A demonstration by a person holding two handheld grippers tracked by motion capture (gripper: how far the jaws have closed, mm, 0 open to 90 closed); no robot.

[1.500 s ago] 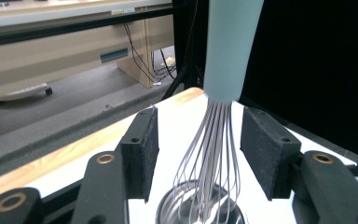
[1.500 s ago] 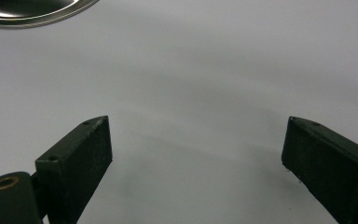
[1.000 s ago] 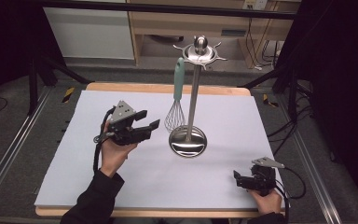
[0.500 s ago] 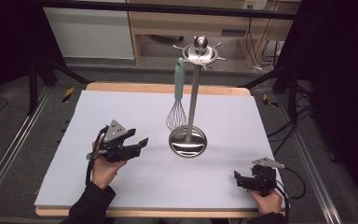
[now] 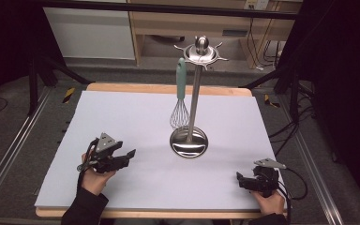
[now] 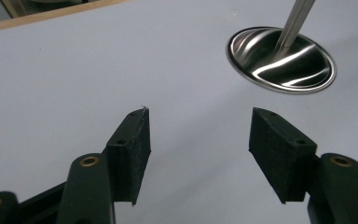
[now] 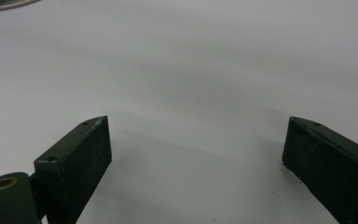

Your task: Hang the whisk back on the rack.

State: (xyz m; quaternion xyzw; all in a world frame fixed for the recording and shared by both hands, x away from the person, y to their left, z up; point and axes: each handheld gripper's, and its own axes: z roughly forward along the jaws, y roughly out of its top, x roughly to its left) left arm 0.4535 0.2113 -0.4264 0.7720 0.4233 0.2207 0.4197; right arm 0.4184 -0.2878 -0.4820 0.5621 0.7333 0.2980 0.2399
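Note:
A steel utensil stand (image 5: 195, 89) rises from a round base (image 5: 188, 142) in the middle of the white table (image 5: 122, 117). A whisk (image 5: 180, 112) with a pale green handle hangs from the stand's top ring, on its left side. My left gripper (image 5: 130, 154) rests low at the front left, open, nothing between its jaws; its own view shows the stand's base (image 6: 281, 59) ahead to the right. My right gripper (image 5: 239, 177) lies at the front right edge, open and empty, jaws wide over bare table (image 7: 191, 93).
The table's wooden edge (image 5: 168, 87) runs along the back. Behind it are a wooden shelf unit (image 5: 187, 28) and cables on the floor (image 5: 281, 131). Dark stands flank both sides.
My left gripper has drawn back from near the whisk toward the front left and come down close to the table. The right gripper has stayed put.

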